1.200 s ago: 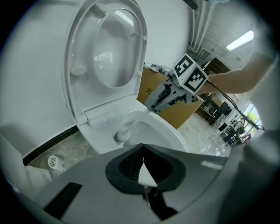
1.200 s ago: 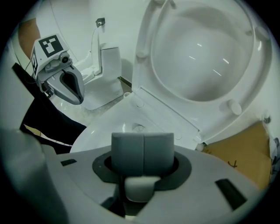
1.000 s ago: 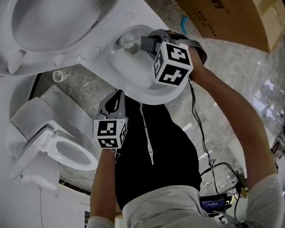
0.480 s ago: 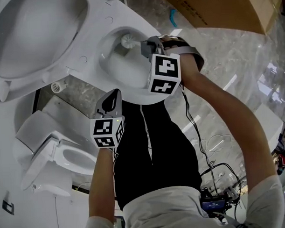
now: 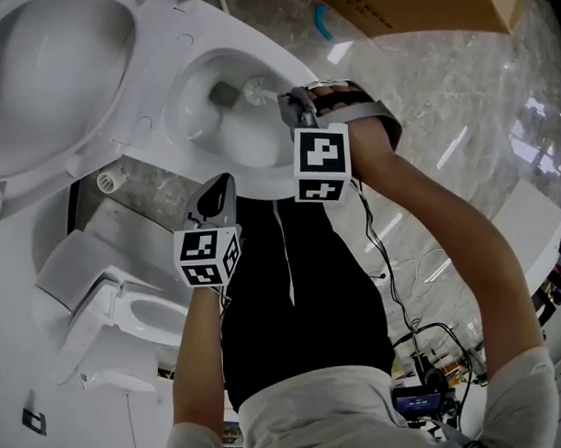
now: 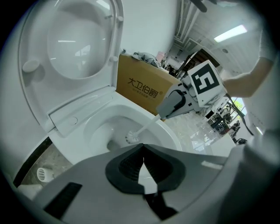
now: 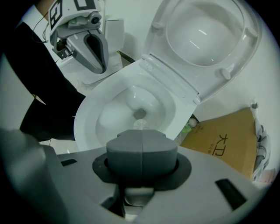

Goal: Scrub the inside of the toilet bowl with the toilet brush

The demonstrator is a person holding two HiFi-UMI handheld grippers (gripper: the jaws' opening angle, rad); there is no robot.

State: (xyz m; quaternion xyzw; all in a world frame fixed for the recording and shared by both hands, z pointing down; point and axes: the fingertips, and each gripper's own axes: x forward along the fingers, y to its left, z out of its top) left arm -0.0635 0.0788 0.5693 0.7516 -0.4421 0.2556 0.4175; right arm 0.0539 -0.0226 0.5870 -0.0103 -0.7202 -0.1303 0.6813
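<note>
The white toilet bowl [image 5: 196, 130] stands open, its lid [image 5: 46, 80] raised. My right gripper [image 5: 290, 103] is shut on the toilet brush's handle [image 6: 148, 124] and reaches over the bowl's rim. The white brush head [image 5: 255, 88] sits inside the bowl, just beside the dark drain [image 5: 223, 94]. In the right gripper view the brush head [image 7: 140, 124] shows just past the closed jaws, above the drain [image 7: 140, 114]. My left gripper [image 5: 215, 198] hangs shut and empty outside the bowl's front rim, pointing at it.
A brown cardboard box [image 5: 411, 7] stands on the marble floor beyond the bowl. A second white toilet [image 5: 118, 307] sits at the lower left, with a round floor drain [image 5: 107, 181] between the two. Cables [image 5: 422, 333] trail at the right.
The brush head has slid from the bowl's back left wall to beside the drain, with my right gripper following. My left gripper has stayed by the front rim.
</note>
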